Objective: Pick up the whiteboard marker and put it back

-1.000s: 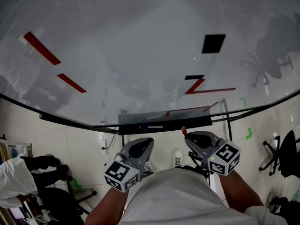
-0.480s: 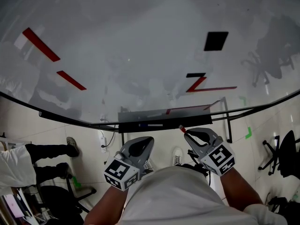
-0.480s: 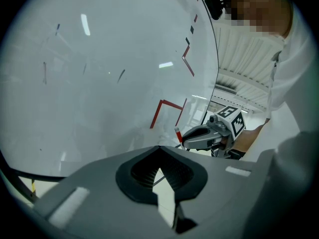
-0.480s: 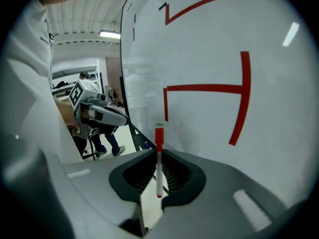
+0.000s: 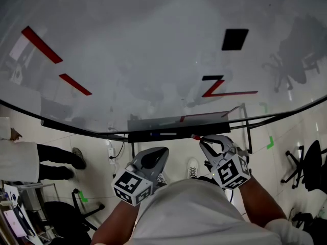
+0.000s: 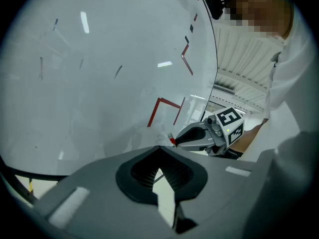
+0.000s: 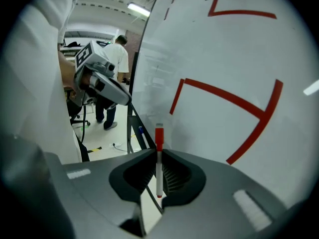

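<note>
Whiteboard marker (image 7: 159, 171), white-bodied with a red cap, is standing pinched between the jaws of the right hand-held gripper (image 7: 158, 154). Its capped end is poking out toward the whiteboard (image 7: 224, 59), while its lower end is showing inside the jaw hollow. In the head view most of the marker is being hidden by the gripper, and only the red tip is peeking out just beside the dark tray (image 5: 138, 137) under the board. Whether it is touching the tray is hard to tell. The left hand-held gripper (image 5: 162, 152) is hanging lower, its jaws closed together on nothing. A small blue object (image 7: 141, 130) is lying on the tray, too small to identify. A bystander (image 5: 30, 160) is being cut off by the left edge.
</note>
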Demonstrator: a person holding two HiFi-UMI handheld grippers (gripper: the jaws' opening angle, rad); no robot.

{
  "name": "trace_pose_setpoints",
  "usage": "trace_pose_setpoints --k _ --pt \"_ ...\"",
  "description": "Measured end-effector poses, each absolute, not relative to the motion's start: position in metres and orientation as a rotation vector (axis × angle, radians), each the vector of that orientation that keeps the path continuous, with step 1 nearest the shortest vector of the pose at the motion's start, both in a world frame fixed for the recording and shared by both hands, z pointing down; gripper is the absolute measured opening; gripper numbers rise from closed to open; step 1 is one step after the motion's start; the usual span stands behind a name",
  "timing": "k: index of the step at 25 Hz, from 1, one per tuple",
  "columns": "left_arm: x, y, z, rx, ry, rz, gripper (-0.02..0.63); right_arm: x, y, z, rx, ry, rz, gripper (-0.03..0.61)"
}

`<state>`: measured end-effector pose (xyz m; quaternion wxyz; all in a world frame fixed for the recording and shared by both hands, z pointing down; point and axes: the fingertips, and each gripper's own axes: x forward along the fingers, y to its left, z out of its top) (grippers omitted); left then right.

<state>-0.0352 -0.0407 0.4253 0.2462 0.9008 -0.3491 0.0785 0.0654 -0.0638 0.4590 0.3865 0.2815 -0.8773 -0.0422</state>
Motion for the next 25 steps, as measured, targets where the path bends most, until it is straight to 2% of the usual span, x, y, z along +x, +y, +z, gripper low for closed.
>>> trace_pose_setpoints --k 25 --pt "-0.037 -0.038 0.429 2.447 -0.949 0.216 0.017 0.073 -0.078 0.523 0.450 -1.870 -0.533 0.038"
